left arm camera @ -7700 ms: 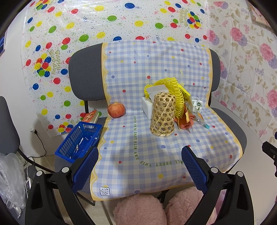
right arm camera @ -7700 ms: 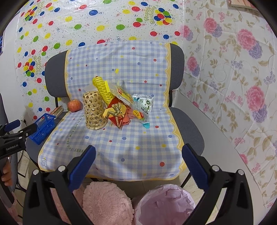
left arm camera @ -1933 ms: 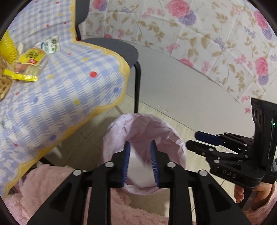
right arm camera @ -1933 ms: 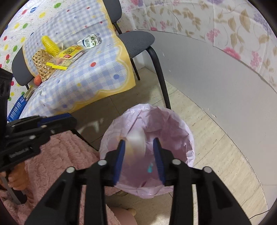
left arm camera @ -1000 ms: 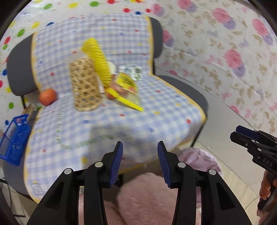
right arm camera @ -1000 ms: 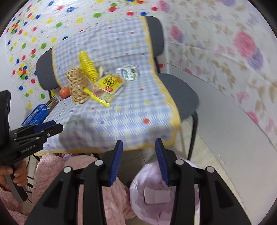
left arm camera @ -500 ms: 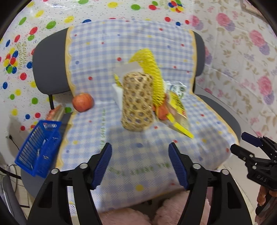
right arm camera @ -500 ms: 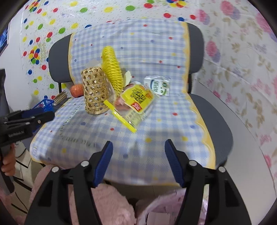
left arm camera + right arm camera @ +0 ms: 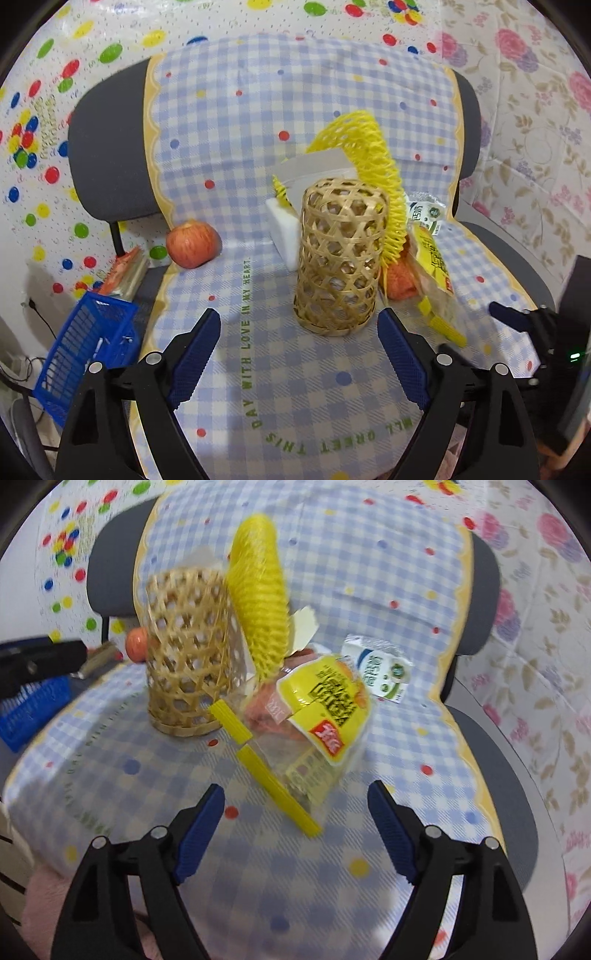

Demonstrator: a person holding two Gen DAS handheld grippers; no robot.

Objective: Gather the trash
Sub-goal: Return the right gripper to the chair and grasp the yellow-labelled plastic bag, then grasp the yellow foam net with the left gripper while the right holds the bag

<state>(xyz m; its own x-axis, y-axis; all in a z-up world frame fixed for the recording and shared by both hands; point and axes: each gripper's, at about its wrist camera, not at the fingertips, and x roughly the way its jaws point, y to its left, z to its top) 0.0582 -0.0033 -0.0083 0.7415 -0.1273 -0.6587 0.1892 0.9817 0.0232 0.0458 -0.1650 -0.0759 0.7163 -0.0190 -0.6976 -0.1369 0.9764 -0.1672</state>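
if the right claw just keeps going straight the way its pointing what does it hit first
Most likely the yellow snack bag, lying on the checked cloth straight ahead between the open fingers of the right claw. Its yellow zip strip reaches nearest. Depth is hard to judge, so a low path could graze the cloth first.

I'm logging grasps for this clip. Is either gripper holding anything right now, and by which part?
Nothing is held. The left gripper and the right gripper are both open and empty above the checked cloth.

the right wrist view is motion-blurred, so print on the yellow bag (image 9: 328,709) is unreadable. the basket (image 9: 341,254) hides most of the white box (image 9: 284,232) and orange net (image 9: 399,277).
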